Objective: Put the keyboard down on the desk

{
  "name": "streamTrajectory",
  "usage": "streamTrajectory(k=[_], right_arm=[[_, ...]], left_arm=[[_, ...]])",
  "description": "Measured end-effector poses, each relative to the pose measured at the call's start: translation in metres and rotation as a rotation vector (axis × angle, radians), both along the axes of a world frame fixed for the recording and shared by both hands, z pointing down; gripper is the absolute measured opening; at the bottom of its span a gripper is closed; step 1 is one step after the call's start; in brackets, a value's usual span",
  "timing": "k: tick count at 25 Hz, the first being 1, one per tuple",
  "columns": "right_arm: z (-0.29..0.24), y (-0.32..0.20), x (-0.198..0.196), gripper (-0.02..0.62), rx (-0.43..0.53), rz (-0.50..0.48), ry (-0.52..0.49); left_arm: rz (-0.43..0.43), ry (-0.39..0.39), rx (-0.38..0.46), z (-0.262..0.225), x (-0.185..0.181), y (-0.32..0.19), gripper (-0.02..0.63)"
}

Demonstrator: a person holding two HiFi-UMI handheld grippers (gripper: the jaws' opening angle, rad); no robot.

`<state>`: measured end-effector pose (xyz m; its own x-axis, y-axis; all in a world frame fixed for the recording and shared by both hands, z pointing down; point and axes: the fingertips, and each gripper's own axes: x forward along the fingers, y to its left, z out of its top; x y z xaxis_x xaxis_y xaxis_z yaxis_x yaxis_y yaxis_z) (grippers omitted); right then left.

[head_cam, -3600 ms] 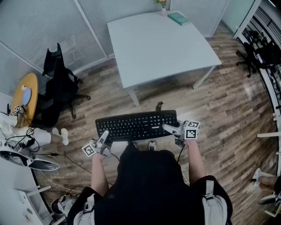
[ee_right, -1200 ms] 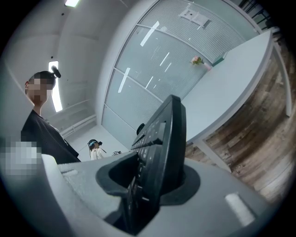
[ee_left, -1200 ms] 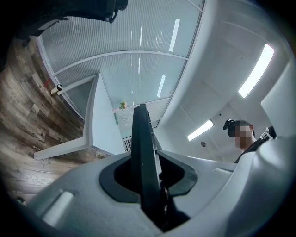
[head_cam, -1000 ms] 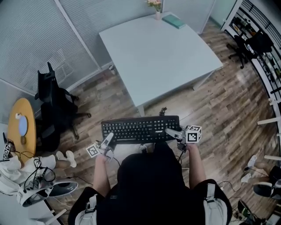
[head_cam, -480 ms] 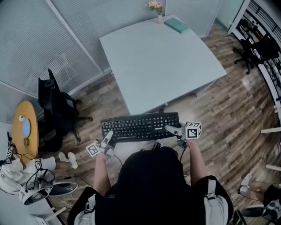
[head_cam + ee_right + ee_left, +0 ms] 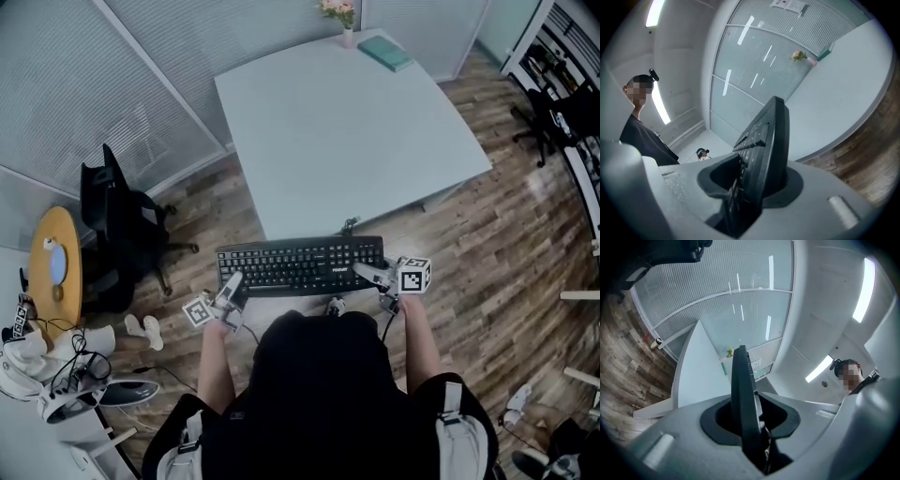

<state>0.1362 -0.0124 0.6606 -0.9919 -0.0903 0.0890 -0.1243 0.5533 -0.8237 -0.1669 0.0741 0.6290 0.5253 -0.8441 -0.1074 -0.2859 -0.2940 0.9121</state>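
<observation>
A black keyboard hangs level in the air just short of the near edge of the pale desk. My left gripper is shut on the keyboard's left end and my right gripper is shut on its right end. In the left gripper view the keyboard shows edge-on between the jaws, with the desk beyond. In the right gripper view the keyboard stands edge-on too, keys facing left, and the desk spreads behind it.
A small vase of flowers and a teal book sit at the desk's far edge. A black office chair stands at the left on the wooden floor. A round yellow table is further left. Cables and shoes lie at the lower left.
The desk has come closer in the head view: the keyboard, held at both ends throughout, now reaches its near edge. Both grips are unchanged.
</observation>
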Motion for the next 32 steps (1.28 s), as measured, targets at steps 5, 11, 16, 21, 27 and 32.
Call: streamTrajectory(k=[5, 11, 16, 21, 27, 32], right_arm=[[0.005, -0.021, 0.008, 0.150, -0.008, -0.012, 0.005], [0.009, -0.038, 0.002, 0.152, -0.013, 0.000, 0.020], [0.015, -0.057, -0.007, 0.155, -0.029, 0.055, 0.045], [0.013, -0.084, -0.011, 0.163, -0.037, 0.142, 0.069], [0.017, -0.126, -0.040, 0.169, -0.049, 0.228, 0.085], [0.025, -0.145, -0.058, 0.178, -0.076, 0.296, 0.110]], left_arm=[[-0.016, 0.004, -0.010, 0.005, 0.009, -0.017, 0.104], [-0.007, 0.007, -0.015, 0.014, 0.002, -0.036, 0.105], [0.028, 0.028, -0.041, 0.029, -0.011, -0.068, 0.107], [0.111, 0.024, -0.028, 0.026, -0.017, -0.121, 0.107], [0.171, -0.021, -0.061, 0.037, -0.050, -0.181, 0.110], [0.220, -0.050, -0.096, 0.056, -0.068, -0.214, 0.117]])
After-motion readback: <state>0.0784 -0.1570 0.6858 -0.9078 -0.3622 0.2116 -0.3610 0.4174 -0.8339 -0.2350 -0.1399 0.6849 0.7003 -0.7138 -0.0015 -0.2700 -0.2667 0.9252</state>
